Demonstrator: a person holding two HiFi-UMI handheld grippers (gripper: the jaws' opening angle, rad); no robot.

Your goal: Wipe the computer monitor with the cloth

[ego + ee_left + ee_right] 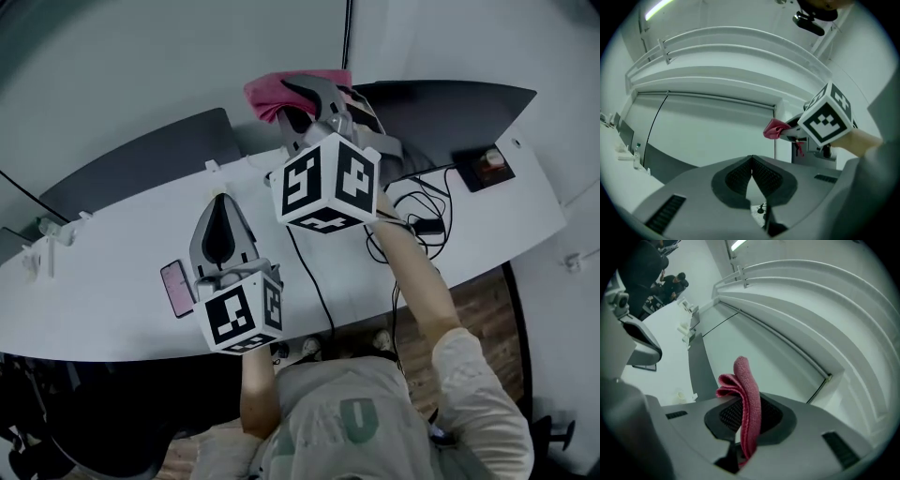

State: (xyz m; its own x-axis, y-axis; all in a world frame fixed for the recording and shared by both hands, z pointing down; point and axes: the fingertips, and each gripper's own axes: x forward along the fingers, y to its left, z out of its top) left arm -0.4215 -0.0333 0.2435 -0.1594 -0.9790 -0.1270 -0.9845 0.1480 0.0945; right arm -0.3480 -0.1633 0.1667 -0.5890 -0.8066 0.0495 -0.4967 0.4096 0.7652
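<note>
My right gripper (298,101) is shut on a folded pink cloth (281,89), raised above the back of the white desk (122,272). The cloth (746,401) stands up between the jaws in the right gripper view. It hangs over the gap between two dark monitors, one to the left (141,159) and one to the right (450,103). My left gripper (221,202) is lower and nearer, shut with nothing in it, its fingertips meeting (751,160). From the left gripper view, the right gripper's marker cube (826,119) and the cloth (776,129) show at the right.
A phone with a pink case (176,289) lies on the desk beside the left gripper. Tangled black cables (417,211) and a small dark box (483,167) sit at the right. A white wall (187,56) rises behind the monitors.
</note>
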